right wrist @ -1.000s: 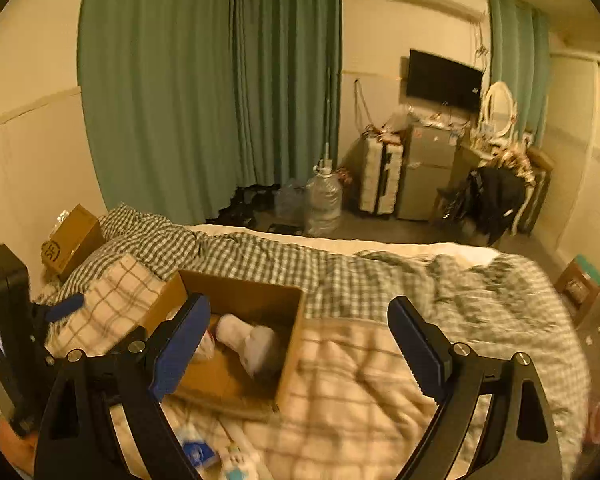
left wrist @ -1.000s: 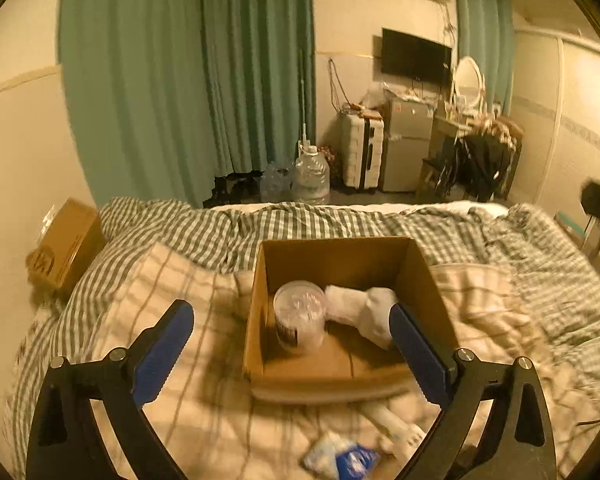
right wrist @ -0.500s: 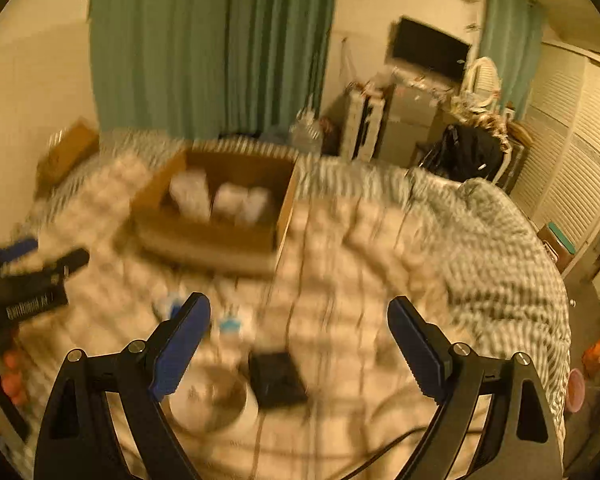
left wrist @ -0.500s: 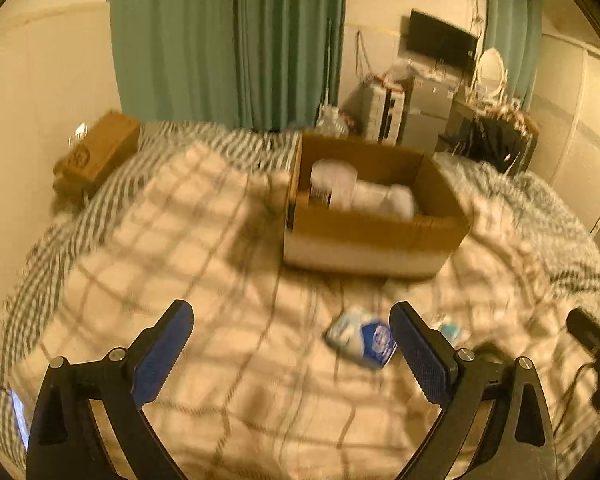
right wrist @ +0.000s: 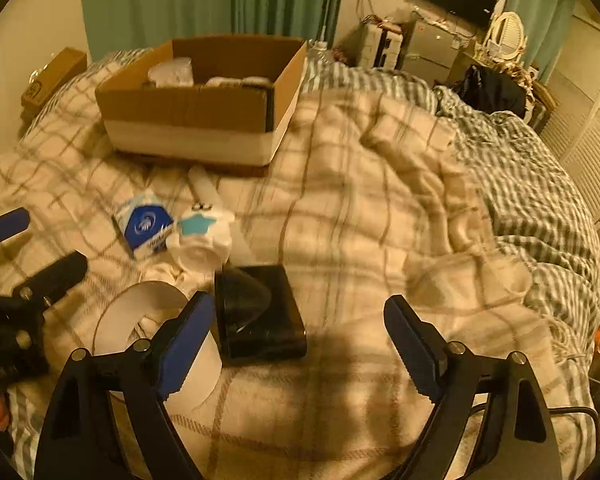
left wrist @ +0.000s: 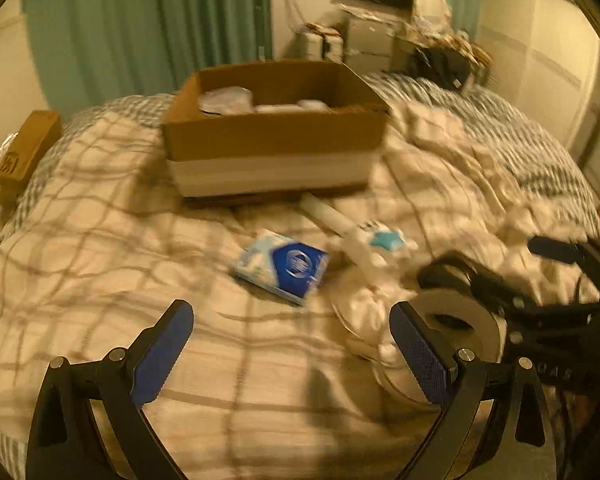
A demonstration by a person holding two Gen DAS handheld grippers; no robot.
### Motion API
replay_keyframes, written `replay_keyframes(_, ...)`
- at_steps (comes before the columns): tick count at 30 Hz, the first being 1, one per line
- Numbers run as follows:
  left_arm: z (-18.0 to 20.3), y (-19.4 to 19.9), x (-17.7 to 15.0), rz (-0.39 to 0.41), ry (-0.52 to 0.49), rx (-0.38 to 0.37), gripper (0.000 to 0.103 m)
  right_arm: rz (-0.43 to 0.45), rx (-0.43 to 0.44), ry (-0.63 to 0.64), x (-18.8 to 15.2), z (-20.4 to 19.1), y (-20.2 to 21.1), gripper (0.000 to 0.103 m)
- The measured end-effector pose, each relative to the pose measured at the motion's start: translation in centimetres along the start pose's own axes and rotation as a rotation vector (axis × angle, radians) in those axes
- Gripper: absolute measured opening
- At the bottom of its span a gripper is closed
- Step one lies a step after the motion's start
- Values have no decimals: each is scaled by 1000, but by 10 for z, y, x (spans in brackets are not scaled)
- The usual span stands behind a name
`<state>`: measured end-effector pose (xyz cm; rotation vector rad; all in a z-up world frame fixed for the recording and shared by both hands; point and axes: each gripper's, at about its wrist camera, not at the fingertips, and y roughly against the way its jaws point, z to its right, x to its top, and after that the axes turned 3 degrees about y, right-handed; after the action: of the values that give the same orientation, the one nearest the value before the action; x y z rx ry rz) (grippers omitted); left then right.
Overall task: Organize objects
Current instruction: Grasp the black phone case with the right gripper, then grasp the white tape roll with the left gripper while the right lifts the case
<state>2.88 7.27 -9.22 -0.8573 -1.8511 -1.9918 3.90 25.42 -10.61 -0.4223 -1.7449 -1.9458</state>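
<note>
An open cardboard box (left wrist: 274,136) (right wrist: 204,112) sits on the bed with a clear container and white items inside. In front of it lie a blue and white tissue pack (left wrist: 282,266) (right wrist: 146,226), a white tube (left wrist: 326,212) (right wrist: 206,188), a white roll with a teal star (left wrist: 382,240) (right wrist: 200,238), a white round container (right wrist: 156,332) (left wrist: 456,316) and a black box (right wrist: 260,316). My left gripper (left wrist: 290,354) is open and empty, just short of the tissue pack. My right gripper (right wrist: 296,344) is open and empty over the black box.
The bed is covered by a cream plaid blanket (right wrist: 380,208) and a rumpled green checked duvet (right wrist: 532,184) to the right. A small cardboard box (left wrist: 24,152) sits by the wall at left. Green curtains, suitcases and a TV stand beyond.
Both grippers have dropped and tilted down toward the loose items in front of the box. Each stays open and empty. The objects have not moved.
</note>
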Motion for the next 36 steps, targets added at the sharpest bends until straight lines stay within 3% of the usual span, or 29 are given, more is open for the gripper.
replay_keyframes(5, 23, -23, -13, -103, -88, -51, 97, 8, 42, -42, -3, 8, 1, 84)
replay_keyframes(6, 27, -27, -14, -118, -101, -68, 84, 13, 45, -50, -2, 10, 3, 84)
replay_keyframes(7, 32, -30, -16, -136, -119, -89, 65, 18, 51, -58, -3, 12, 4, 84)
replay_keyframes(8, 38, -34, -17, -157, -133, -128, 57, 17, 54, -62, -2, 12, 3, 84)
replay_keyframes(9, 41, -36, -18, -175, -138, -162, 38, 16, 59, -64, -2, 12, 3, 84)
replay_keyframes(10, 44, -37, -19, -190, -145, -193, 29, 15, 63, -64, -2, 12, 2, 84)
replay_keyframes(11, 46, -36, -20, -190, -157, -198, 29, 16, 65, -64, -2, 11, 2, 84)
replay_keyframes(13, 46, -29, -19, -165, -167, -184, 16, 26, 69, -67, -1, 12, 4, 84)
replay_keyframes(15, 35, -18, -14, -146, -133, -190, 11, 39, 76, -75, -1, 14, 6, 84)
replay_keyframes(20, -2, 1, 8, -84, -33, -134, 10, 60, 92, -84, 4, 16, 7, 84)
replay_keyframes(25, -27, 10, 24, -22, 5, -71, 10, 34, 108, -47, 8, 5, -5, 84)
replay_keyframes(30, -23, 1, 19, -66, 2, -125, 10, -27, 116, -44, 3, 1, -23, 82)
replay_keyframes(31, -19, -1, 17, -71, -3, -128, 11, -34, 116, -44, 2, 1, -25, 80)
replay_keyframes(33, -13, -3, 12, -91, -21, -143, 12, -57, 119, -46, 0, 1, -30, 59)
replay_keyframes(34, -9, -6, 10, -101, -31, -144, 17, -67, 126, -47, -1, 2, -32, 53)
replay_keyframes(35, -5, -11, 8, -116, -45, -144, 22, -79, 133, -47, -2, 1, -34, 47)
replay_keyframes(36, -2, -15, 5, -127, -49, -139, 40, -79, 130, -44, -2, 1, -33, 47)
